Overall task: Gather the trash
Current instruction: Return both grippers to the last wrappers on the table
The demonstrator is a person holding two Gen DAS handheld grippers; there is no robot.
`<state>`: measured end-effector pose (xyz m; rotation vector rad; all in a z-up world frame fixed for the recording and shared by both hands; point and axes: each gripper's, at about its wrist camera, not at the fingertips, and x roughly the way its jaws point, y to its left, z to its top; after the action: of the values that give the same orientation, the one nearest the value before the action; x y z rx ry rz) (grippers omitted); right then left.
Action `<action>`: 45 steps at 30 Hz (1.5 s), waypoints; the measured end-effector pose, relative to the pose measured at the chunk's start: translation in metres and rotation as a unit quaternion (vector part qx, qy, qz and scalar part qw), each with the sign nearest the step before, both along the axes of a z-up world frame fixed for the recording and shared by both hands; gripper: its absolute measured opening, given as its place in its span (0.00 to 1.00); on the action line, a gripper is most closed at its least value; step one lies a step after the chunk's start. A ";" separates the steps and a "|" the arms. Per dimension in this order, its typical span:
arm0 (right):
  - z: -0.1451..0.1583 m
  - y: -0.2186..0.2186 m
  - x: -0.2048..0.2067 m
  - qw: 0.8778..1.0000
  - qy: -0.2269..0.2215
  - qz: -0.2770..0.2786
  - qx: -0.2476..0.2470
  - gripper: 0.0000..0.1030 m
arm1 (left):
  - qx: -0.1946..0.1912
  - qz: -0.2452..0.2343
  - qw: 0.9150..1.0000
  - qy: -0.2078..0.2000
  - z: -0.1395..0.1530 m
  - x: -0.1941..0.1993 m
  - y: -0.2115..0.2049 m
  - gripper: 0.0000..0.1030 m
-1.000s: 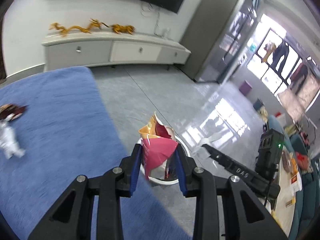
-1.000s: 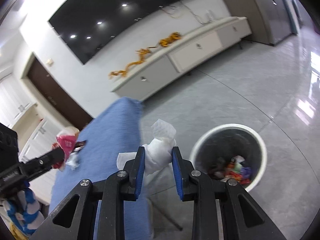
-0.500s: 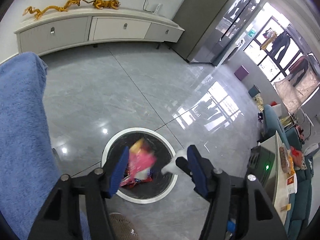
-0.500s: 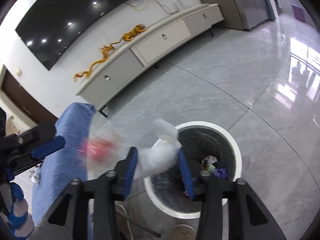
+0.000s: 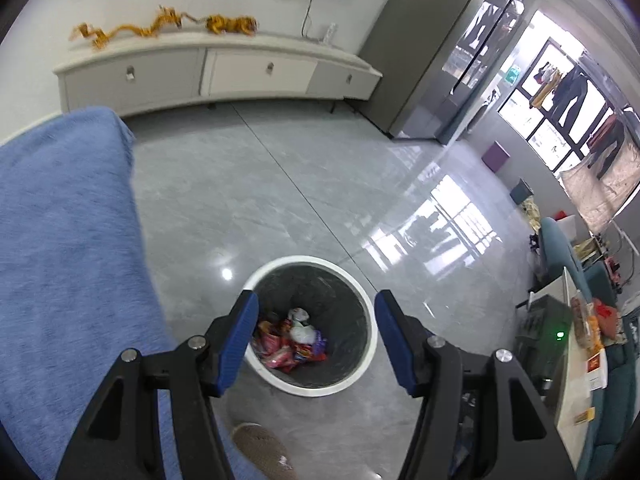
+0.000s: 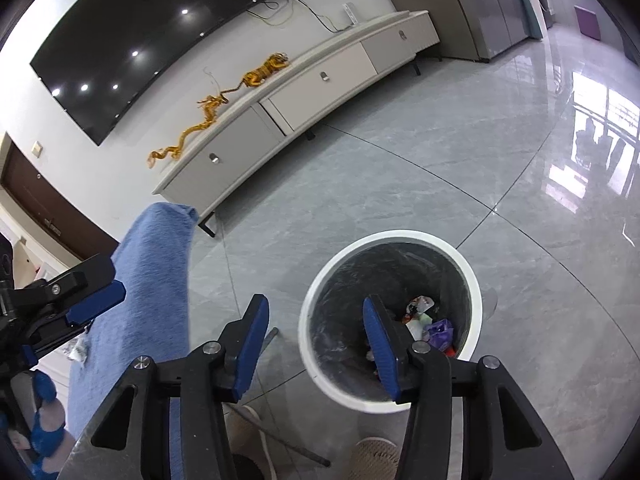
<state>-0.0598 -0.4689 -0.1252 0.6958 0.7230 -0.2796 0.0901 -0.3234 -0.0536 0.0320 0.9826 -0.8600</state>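
Lying at the bottom of the white-rimmed bin (image 5: 362,308), the trash (image 5: 290,340) is a heap of red, pink and white wrappers, with a crumpled white piece on top. From the right wrist camera the same heap (image 6: 428,326) shows a purple scrap among it, though the right finger hides part of the pile, so what lies under it cannot be told. The bin stands on the grey tiled floor (image 5: 248,184), lined with a dark bag.

Above the bin's mouth, the left gripper (image 5: 316,330) hangs released, its blue pads wide apart with nothing between them. The right gripper (image 6: 316,346) is also empty and its jaws are opening; its right pad sits over the bin's inside, its left pad outside the rim over the floor. The left gripper also shows at the left edge of the right wrist view (image 6: 80,300).

Just beside the bin to the left is a blue cloth-covered surface (image 5: 64,248). A woven slipper (image 5: 260,446) rests on the floor near the bin's close side. Farther off, a long pale cabinet (image 5: 216,72) runs along the wall, carrying golden dragon figures (image 5: 160,28), under a dark screen (image 6: 168,36).
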 end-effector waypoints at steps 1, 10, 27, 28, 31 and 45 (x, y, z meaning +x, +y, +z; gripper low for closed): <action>0.006 0.006 -0.004 1.000 -0.001 0.000 -0.007 0.46 | -0.001 0.002 1.000 -0.007 0.004 -0.004 0.006 0.57; 0.056 0.050 -0.033 0.999 -0.021 0.006 -0.047 0.48 | 0.002 0.021 0.997 -0.070 0.039 -0.048 0.068 0.57; 0.123 0.150 -0.038 0.985 -0.045 0.078 -0.145 0.58 | -0.018 0.144 0.965 -0.218 0.106 -0.112 0.195 0.68; 0.125 0.156 -0.037 0.985 -0.047 0.082 -0.147 0.58 | -0.019 0.149 0.963 -0.222 0.108 -0.113 0.201 0.68; 0.131 0.169 -0.036 0.982 -0.049 0.090 -0.157 0.59 | -0.025 0.160 0.960 -0.231 0.115 -0.118 0.218 0.68; 0.145 0.218 -0.040 0.974 -0.046 0.121 -0.188 0.60 | -0.048 0.193 0.953 -0.230 0.118 -0.128 0.277 0.68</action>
<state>-0.0998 -0.2512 0.0201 0.2557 0.6359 -0.1529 -0.0380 -0.0460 0.0649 -0.0400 0.4824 -0.5025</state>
